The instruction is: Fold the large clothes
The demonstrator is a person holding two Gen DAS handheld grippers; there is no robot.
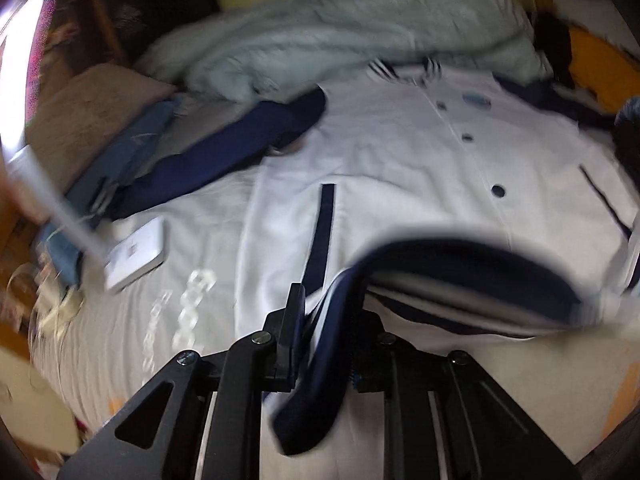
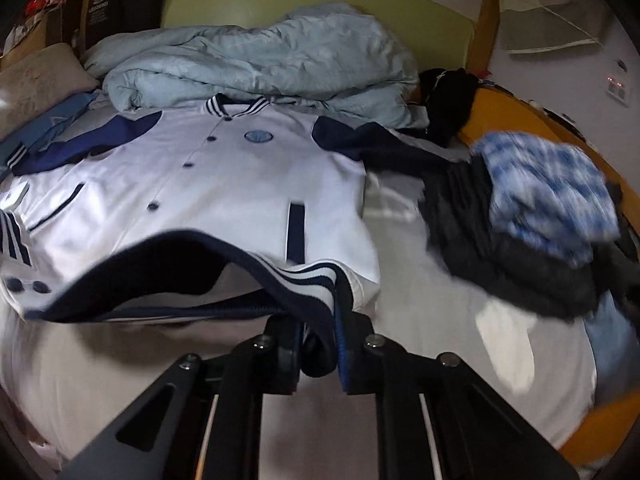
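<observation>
Behind, a pale quilt [image 2: 256, 60] is bunched at the headboard, so the bed [image 2: 420, 300] stays free for the white-navy jacket [image 2: 224, 184], spread buttons up. My left gripper [image 1: 316, 336] & right gripper [image 2: 320, 344] each pinch a striped hem [image 2: 304, 280] corner, raised off the sheet, I think to fold the bottom twd the collar evenly.

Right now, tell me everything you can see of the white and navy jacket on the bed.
The jacket is white-bodied with navy sleeves, dark snap buttons down the front, a round blue chest badge, navy-trimmed pockets and navy-and-white striped ribbed collar and hem. It looks like soft knit. It lies face up, buttoned, collar toward the pale blue duvet, sleeves spread. The left gripper and right gripper each pinch the striped hem, which is lifted off the bedsheet.
</observation>
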